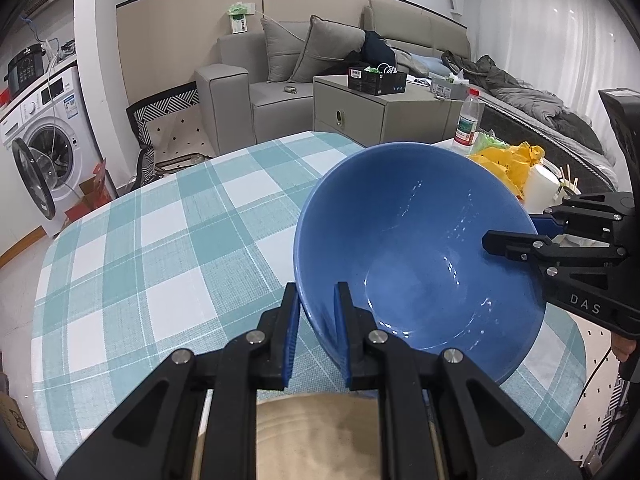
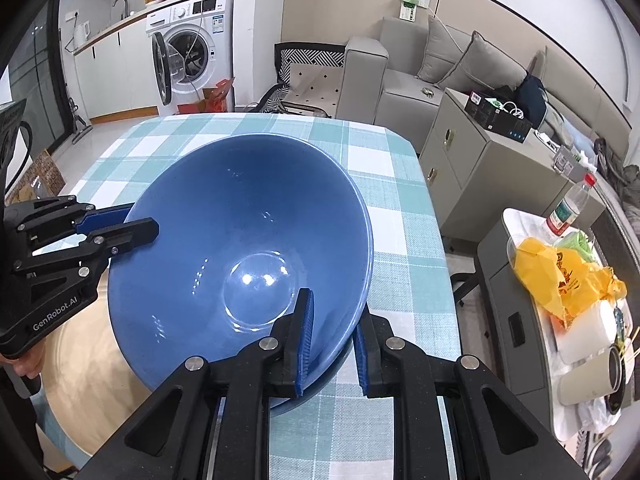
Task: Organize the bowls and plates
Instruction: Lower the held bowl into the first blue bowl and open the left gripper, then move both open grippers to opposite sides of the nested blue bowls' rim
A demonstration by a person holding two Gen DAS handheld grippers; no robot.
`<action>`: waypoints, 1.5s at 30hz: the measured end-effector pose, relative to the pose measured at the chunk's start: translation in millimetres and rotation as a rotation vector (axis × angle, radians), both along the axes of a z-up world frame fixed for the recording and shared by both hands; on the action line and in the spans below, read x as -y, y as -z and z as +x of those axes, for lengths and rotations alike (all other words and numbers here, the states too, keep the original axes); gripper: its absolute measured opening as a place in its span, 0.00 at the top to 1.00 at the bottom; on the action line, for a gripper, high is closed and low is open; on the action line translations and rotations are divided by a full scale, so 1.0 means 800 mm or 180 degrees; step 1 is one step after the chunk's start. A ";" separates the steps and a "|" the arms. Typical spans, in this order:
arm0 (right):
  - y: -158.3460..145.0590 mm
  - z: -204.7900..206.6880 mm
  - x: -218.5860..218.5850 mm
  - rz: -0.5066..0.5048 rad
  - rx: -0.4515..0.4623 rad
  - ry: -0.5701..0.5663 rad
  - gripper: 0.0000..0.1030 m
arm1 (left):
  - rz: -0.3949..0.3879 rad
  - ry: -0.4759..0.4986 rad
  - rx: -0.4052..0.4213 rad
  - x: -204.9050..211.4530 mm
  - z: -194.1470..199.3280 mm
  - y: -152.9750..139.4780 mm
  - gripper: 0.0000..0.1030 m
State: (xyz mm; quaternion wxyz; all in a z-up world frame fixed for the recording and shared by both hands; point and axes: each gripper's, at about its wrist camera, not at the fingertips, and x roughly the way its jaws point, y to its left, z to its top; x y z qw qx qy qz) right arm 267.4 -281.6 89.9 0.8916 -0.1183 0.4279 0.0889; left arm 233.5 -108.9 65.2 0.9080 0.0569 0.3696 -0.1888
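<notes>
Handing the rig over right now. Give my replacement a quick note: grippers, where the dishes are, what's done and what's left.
Left gripper: shut on the blue bowl, one finger inside the rim, one outside.
Right gripper: shut on the opposite rim the same way.
The bowl is tilted between both grippers over the checked tablecloth.
A beige plate lies below, at the table's near edge.
Done: bowl gripped by both. Left: set it down in its place. What lies directly under the bowl is unclear.

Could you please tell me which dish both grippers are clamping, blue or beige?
The blue bowl: the left gripper and right gripper each pinch its rim; the beige plate lies flat underneath.
</notes>
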 end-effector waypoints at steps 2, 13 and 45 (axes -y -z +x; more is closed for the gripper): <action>0.001 -0.002 -0.003 -0.0019 0.0013 -0.0020 0.80 | 0.0025 -0.0005 0.0002 0.001 0.001 0.001 0.86; 0.001 -0.004 0.010 -0.0067 0.0043 0.0008 0.74 | 0.0042 -0.0041 0.0033 0.001 0.003 0.002 0.84; 0.003 -0.006 0.077 0.0955 0.0103 0.0206 0.02 | -0.0386 -0.0410 -0.0253 -0.033 0.015 0.002 0.00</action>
